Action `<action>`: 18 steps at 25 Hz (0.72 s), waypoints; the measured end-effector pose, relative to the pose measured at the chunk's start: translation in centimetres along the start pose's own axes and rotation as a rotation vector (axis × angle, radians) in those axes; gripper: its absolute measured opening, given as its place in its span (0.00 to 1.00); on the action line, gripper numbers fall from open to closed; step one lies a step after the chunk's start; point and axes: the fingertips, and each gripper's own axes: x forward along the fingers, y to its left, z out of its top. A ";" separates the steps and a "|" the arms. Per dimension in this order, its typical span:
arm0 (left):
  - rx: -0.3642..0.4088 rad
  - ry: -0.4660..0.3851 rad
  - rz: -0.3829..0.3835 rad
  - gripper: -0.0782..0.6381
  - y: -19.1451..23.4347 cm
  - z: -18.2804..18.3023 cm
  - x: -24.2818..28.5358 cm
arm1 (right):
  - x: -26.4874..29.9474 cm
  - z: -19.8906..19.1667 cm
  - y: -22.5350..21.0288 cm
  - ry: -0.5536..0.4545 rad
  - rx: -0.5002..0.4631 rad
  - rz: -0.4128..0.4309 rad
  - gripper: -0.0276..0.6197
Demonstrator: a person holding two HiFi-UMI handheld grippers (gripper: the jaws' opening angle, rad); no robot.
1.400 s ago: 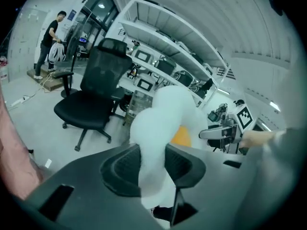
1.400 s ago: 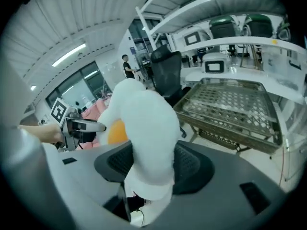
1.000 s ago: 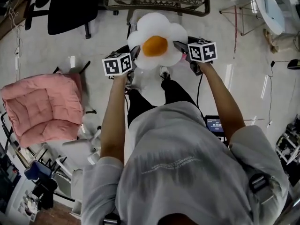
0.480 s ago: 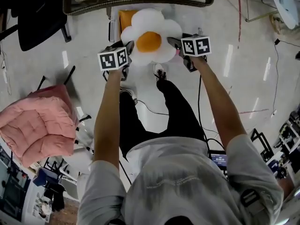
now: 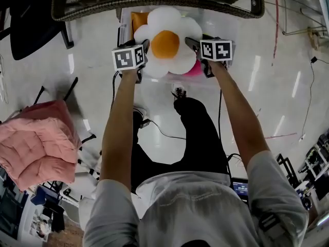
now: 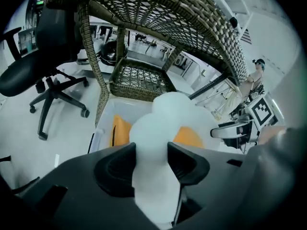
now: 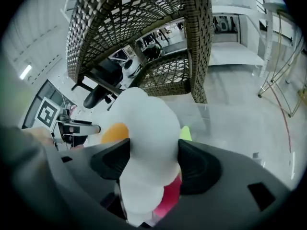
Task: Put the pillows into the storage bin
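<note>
At the centre of the head view, a person (image 5: pixel 205 210) in a grey top leans forward, both arms stretched toward the upper middle of the frame. Across the top edge runs a wicker chair (image 5: pixel 92 4). A quilted pink cushion (image 5: pixel 33 151) sits at the lower left, well apart from the work, and a black office chair (image 5: pixel 31 30) fills the upper left corner.

Just below the wicker chair stands the clear bin (image 5: pixel 122 29). Over its open top, upper centre of the frame, hangs the egg pillow (image 5: pixel 167 42), white lobes round an orange middle, carried between the two grippers. Whether it touches what lies beneath cannot be told.

Inside the bin an orange pillow (image 5: pixel 139 20) stands against the left wall, and a pink pillow (image 5: pixel 194 70) shows under the egg pillow's lower right edge. A small green item (image 7: pixel 185 133) is seen beside the pink one in the right gripper view.

The left gripper (image 6: pixel 151 163) pinches a white lobe at the egg pillow's left side; the lobe fills the gap and meets both pads. The right gripper (image 7: pixel 152 162) pinches a lobe at the right side in the same way. Both sets of jaws have just been opening, with the pillow between them.
</note>
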 end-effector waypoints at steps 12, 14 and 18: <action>-0.136 -0.145 0.089 0.47 2.0 1.2 -10.5 | -6.6 3.6 5.5 -0.044 -0.078 -0.030 0.56; -0.152 -0.208 0.116 0.46 3.0 1.7 -14.8 | -7.9 4.9 9.3 -0.050 -0.146 0.001 0.55; -0.183 -0.342 0.215 0.40 7.3 2.8 -25.2 | -10.3 8.5 19.5 -0.083 -0.326 0.093 0.54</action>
